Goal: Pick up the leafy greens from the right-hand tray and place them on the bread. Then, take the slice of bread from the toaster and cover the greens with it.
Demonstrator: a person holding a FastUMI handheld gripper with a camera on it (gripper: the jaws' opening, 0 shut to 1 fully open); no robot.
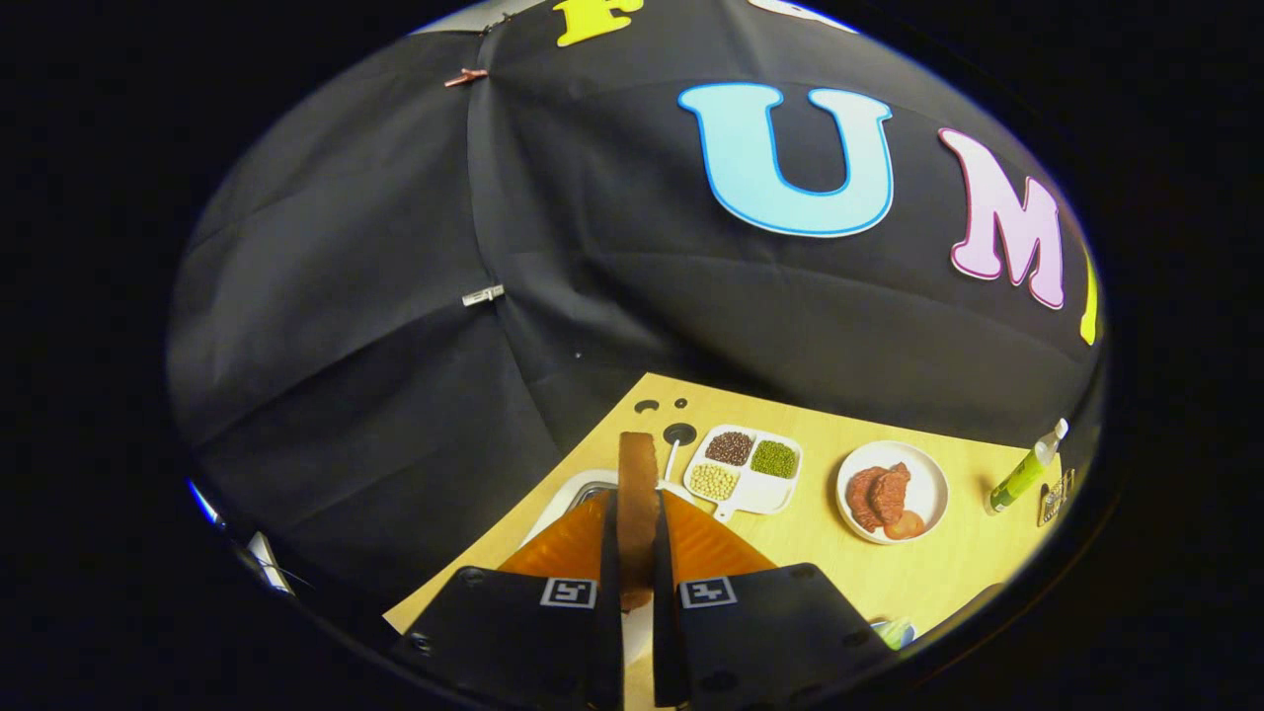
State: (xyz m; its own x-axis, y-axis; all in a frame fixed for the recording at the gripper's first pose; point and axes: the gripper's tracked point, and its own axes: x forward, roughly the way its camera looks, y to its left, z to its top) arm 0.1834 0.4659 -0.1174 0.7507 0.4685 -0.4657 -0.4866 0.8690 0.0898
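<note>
The gripper (637, 553) is clamped on a slice of toast (637, 494), both fingers pressing its flat faces so the brown crust edge stands upright between them and pokes out past the tips. Under it lies a pale rounded toaster (573, 491) (only its rim shows behind the fingers). Beyond, on the smooth wooden table (948, 578), sits a white divided tray (748, 469) with three kinds of beans, then a round white plate (894, 491) of reddish meat slices, and a green squeeze bottle (1025, 469) farther right
</note>
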